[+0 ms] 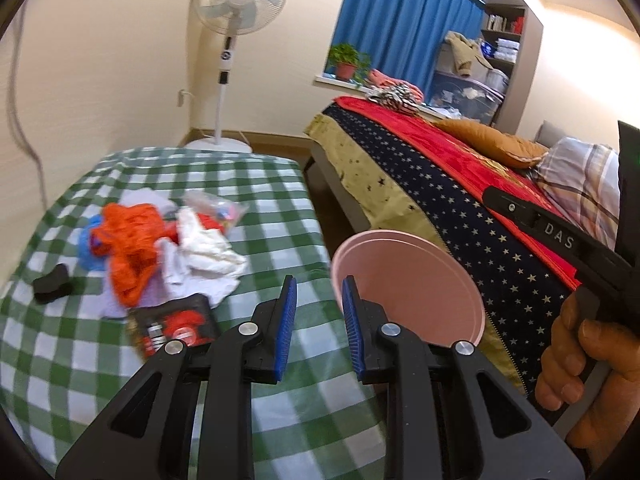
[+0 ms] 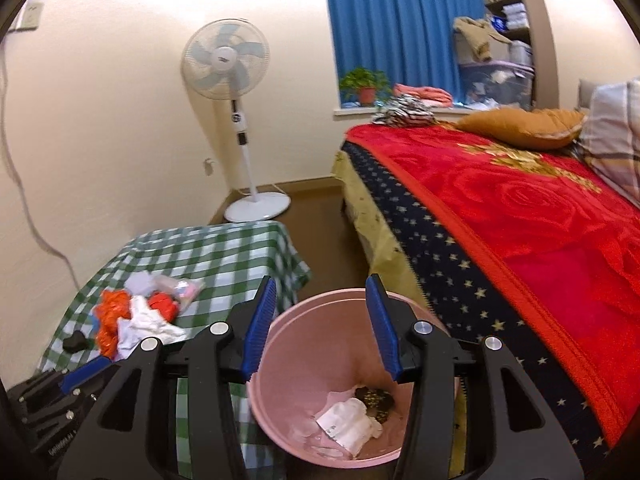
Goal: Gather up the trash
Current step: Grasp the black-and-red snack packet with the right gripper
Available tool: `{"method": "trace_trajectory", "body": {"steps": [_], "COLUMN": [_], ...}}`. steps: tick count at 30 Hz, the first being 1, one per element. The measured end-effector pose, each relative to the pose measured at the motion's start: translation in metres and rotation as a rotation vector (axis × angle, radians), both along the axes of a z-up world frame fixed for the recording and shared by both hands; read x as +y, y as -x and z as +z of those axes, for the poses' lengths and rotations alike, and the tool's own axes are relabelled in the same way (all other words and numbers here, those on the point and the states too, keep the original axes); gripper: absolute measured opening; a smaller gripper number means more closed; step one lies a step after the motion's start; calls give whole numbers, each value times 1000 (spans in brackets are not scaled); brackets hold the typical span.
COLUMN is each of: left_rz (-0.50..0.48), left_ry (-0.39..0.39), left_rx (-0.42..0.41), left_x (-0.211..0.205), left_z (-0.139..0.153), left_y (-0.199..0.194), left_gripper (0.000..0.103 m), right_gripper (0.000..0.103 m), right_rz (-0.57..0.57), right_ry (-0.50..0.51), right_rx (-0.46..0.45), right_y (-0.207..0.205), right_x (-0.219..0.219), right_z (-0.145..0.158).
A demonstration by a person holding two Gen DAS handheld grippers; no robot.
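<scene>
two grippers, and both have nothing in them. the right gripper (image 2: 322, 324) hangs over the pink bin (image 2: 280, 392) at the bottom middle, jaws apart, likely so trash can fall in. some white paper (image 2: 348, 420) lies inside. the left gripper (image 1: 320, 324) is loose too, pointing toward the trash pile (image 1: 160, 252) left on the checked table (image 1: 260, 184), probably next.

Warm, yellowish indoor light fills both views, fairly bright; a glowing strip along the ceiling edge (image 1: 576, 4) washes the upper right wall nearly white; shadows are soft and faint; the fisheye bends the walls and darkens the corners into a black ring; the trash pile (image 1: 160, 248) is smeared by motion blur, while the blue pads (image 2: 260, 332) stay crisp.
</scene>
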State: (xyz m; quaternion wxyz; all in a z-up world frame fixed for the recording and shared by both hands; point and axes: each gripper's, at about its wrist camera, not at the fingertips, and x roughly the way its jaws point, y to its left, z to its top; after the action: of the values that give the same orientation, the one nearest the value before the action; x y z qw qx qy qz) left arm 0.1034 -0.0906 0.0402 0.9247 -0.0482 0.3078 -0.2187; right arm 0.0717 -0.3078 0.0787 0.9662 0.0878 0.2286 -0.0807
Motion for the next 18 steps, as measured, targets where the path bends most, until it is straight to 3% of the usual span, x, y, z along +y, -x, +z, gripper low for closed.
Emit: {"method": "trace_trajectory", "body": {"steps": [9, 18], "left_rz": [123, 307], "left_ry": [12, 5], "left_rx": [-20, -8], "left_x": [47, 101], "left_z": [-1, -17], "left_y": [14, 8], "left_gripper": [24, 23], "right_gripper": [44, 37], "right_rz": [120, 238], "right_ry": [-34, -89], "right_rx": [10, 62], "right_y": [-3, -25], "right_x": [36, 75], "right_z": [-9, -30]}}
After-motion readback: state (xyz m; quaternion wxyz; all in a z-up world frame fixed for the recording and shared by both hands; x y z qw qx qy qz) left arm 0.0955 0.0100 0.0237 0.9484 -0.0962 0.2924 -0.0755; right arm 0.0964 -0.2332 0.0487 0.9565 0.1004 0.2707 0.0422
